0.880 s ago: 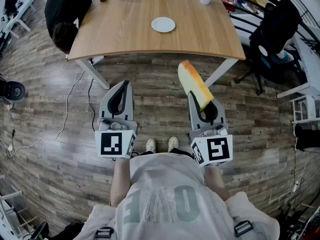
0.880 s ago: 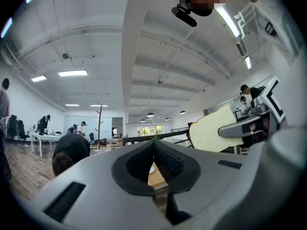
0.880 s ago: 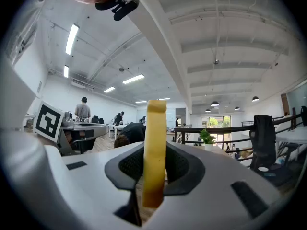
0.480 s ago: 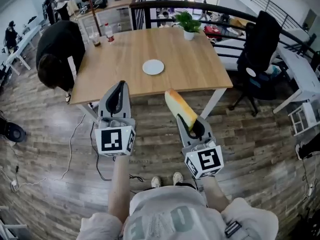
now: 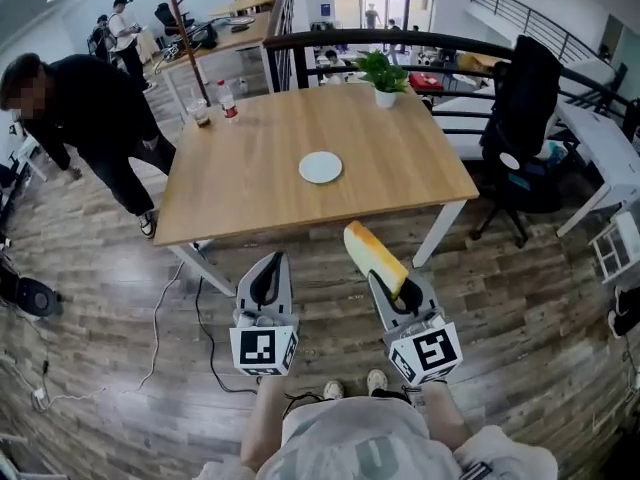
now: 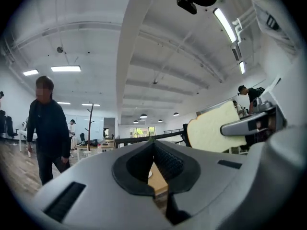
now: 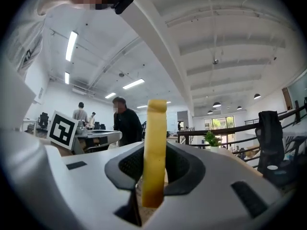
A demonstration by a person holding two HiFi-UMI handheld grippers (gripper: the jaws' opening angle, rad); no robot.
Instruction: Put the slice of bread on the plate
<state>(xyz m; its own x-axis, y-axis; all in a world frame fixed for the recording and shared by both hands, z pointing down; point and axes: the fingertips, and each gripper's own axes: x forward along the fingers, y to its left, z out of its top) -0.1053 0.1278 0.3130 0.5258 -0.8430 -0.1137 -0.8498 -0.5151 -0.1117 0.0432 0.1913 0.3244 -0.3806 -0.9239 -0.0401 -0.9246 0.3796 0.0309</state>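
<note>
— Head view: level and side by side for left gripper (image 5: 270, 264) and right gripper (image 5: 403, 290), just short of the surface's (image 5: 240, 183) near edge. Jaws?
— Left: pressed together, nothing between. Right: clenched on slice of bread (image 5: 374, 256), pale-faced, golden-crusted, edge-on, leaning far-left, well apart from plate (image 5: 320, 167) mid-surface.

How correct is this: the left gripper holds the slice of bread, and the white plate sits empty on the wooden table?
Wrong gripper: the right gripper holds the slice of bread, as the right gripper view shows. The white plate sits empty on the wooden table.
</note>
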